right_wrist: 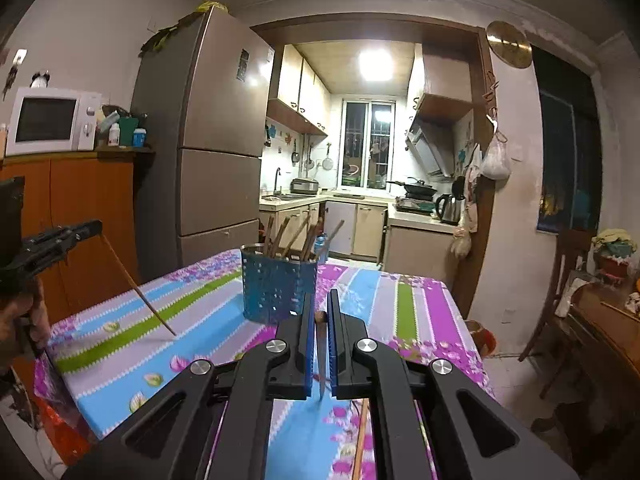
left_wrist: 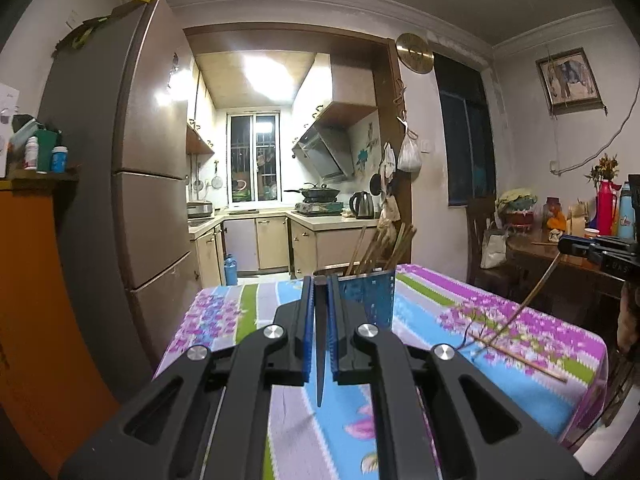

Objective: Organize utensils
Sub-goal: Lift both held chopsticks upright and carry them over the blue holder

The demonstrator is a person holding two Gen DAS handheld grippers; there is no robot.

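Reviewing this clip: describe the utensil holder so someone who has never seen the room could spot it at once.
Start at the table with the striped floral cloth in front of the kitchen doorway. Near its far edge stands the utensil holder, an upright blue perforated metal cup with wooden chopsticks fanning out of its top. It is the only container on the cloth; the other chopsticks lie loose or hang from a claw.

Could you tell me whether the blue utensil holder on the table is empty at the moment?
No, the blue utensil holder already has several wooden chopsticks standing upright in it.

Wooden chopsticks (right_wrist: 298, 236) upright in blue holder (right_wrist: 276, 288)
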